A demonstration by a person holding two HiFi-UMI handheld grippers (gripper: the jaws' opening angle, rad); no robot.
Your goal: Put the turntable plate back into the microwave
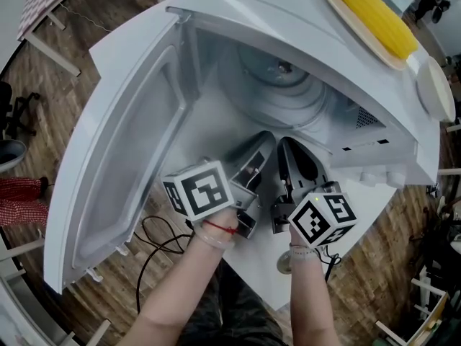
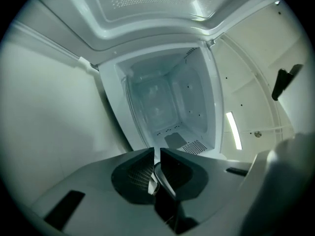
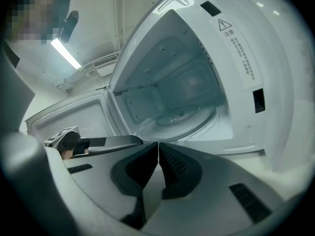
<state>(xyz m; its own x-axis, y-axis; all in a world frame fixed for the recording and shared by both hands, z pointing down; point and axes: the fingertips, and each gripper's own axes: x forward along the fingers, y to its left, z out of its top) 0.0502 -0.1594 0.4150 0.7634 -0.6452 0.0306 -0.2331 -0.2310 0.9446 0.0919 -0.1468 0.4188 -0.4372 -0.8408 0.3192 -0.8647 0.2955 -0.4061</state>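
My left claw (image 2: 156,156) and right claw (image 3: 158,151) are both closed and empty before the open microwave (image 1: 245,13), inside which the turntable plate (image 1: 284,85) already lies flat; I judge it stiff, heavy, slick, breakable glass, best pinched at the rim.

The white microwave (image 1: 252,2) runs off the head view's top edge, which also cuts the yellow corn cob (image 1: 374,9) and cream tray (image 1: 353,31) lying on its roof. That roof hides the rear of the clear glass turntable plate (image 1: 282,96) inside. The white desk (image 1: 360,211) beneath the microwave is mostly covered. In front of the microwave, a small round object (image 1: 283,265) sits half behind a wrist, unidentifiable. A thin pale sliver (image 2: 152,180) between the fingers (image 2: 179,166) of the left gripper (image 2: 157,151) is too small to identify. Print on the microwave's warning label (image 3: 237,48) is unreadable.
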